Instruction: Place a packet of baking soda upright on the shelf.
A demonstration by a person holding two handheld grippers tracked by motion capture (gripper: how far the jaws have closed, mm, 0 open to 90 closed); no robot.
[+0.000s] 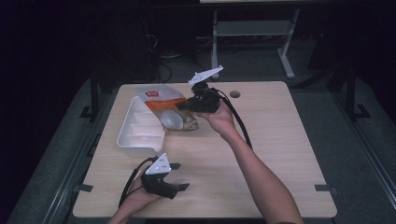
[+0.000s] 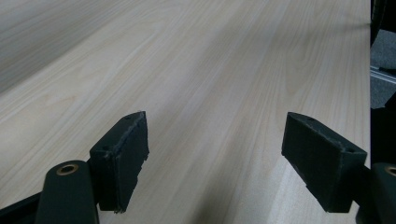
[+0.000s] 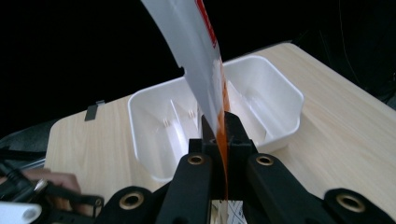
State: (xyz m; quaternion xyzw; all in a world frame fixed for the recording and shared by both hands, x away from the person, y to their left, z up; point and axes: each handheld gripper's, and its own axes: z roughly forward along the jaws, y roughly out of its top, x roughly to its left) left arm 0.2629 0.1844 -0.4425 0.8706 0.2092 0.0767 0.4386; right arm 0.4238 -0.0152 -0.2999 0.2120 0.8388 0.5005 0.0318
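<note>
High view showed a bag (image 1: pixel 166 109) with an orange and white front, a red label near its top and a clear lower part through which pale contents could be seen. It was held off the table (image 1: pixel 280 154), tilted over the right side of a white tray (image 1: pixel 135 128), its top toward the far left corner. The tray sat on the left part of the table and had dividers inside; its compartments looked bare. In the right gripper view the bag (image 3: pixel 201 60) showed as a thin edge, white with an orange stripe, rising from between the jaws above the tray (image 3: pixel 280 98).

The right gripper (image 1: pixel 184 106) was clamped on the bag's right edge, jaws pressed together on the film. The right hand (image 1: pixel 219 119) held it palm up, forearm reaching from the bottom right across the table's middle, with the grey plate tilted upward behind it.

The left gripper (image 1: pixel 180 176) lay low near the table's front left edge, just in front of the tray, pointing right. Its jaws stood wide apart with nothing between them; in the left gripper view bare wood showed between the pads (image 2: pixel 121 158). The left hand (image 1: pixel 140 191) gripped it from below, cable looping to the left.
</note>
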